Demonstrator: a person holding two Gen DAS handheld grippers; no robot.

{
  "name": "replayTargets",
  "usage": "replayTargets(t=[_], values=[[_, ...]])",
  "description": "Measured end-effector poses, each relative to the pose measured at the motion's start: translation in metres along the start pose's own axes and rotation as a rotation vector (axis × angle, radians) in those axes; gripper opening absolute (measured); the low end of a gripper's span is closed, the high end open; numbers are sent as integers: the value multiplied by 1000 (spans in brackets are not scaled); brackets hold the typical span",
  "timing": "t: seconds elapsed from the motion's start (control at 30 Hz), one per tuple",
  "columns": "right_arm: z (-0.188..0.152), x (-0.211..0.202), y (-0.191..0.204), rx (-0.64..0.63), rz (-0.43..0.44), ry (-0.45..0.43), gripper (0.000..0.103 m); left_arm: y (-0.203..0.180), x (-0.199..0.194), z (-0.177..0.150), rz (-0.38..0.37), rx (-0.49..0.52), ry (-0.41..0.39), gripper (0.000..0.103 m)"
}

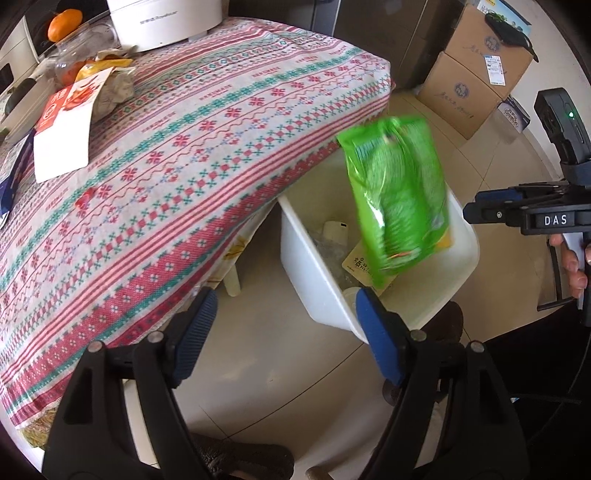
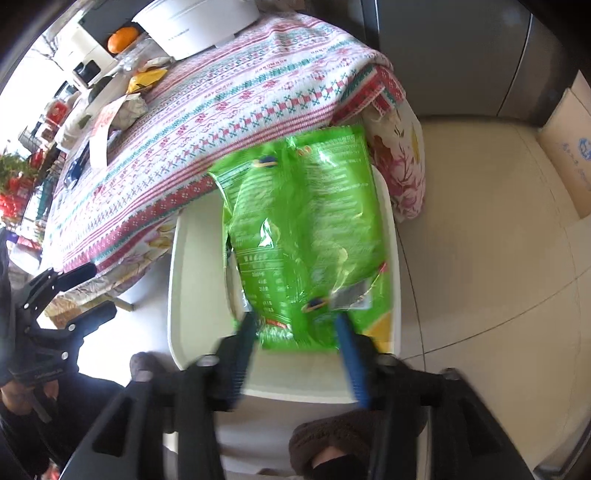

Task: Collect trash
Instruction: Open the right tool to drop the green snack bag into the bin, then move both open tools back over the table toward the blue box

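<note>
While the green bag [image 2: 306, 240] hangs unheld over the bin [image 2: 177, 280], both the right gripper [image 2: 295, 332] and left gripper [image 1: 284, 306] stand wide apart, empty.

Table: I see it ahead-left of my left gripper, covered by a red/green/white patterned tablecloth [image 1: 207, 122]; a floral cloth [image 2: 402, 162] hangs under its corner.
Far end of table: white appliance [image 1: 166, 20], orange [image 1: 64, 24], glass jar [image 1: 79, 55].
Left part of table: red-and-white card [image 1: 68, 125] leaning on crumpled paper [image 1: 116, 90], yellow wrapper [image 1: 101, 70] behind them, dark blue packet [image 1: 16, 173] at the edge.
Floor: beige tiles [image 1: 266, 350] below both grippers.
On floor: white bin [image 1: 314, 266] just beside the table corner, straight ahead of my right gripper; stacked cardboard boxes [image 1: 476, 74] far right.
</note>
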State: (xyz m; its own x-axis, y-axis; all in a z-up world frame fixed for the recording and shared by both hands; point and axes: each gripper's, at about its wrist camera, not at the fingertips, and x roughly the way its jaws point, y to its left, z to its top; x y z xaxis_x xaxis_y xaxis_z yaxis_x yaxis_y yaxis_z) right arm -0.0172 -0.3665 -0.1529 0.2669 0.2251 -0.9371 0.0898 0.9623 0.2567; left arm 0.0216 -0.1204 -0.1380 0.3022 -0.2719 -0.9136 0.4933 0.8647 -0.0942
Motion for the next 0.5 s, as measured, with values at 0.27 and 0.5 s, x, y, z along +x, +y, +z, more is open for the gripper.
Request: replayTargets(t=[0.27, 0.5], values=[[3, -1, 5, 7, -5, -1, 61, 6, -5, -1, 3, -15, -4, 80], [12, -5, 19, -12, -11, -14, 62, 16, -9, 0, 5, -34, -5, 80]])
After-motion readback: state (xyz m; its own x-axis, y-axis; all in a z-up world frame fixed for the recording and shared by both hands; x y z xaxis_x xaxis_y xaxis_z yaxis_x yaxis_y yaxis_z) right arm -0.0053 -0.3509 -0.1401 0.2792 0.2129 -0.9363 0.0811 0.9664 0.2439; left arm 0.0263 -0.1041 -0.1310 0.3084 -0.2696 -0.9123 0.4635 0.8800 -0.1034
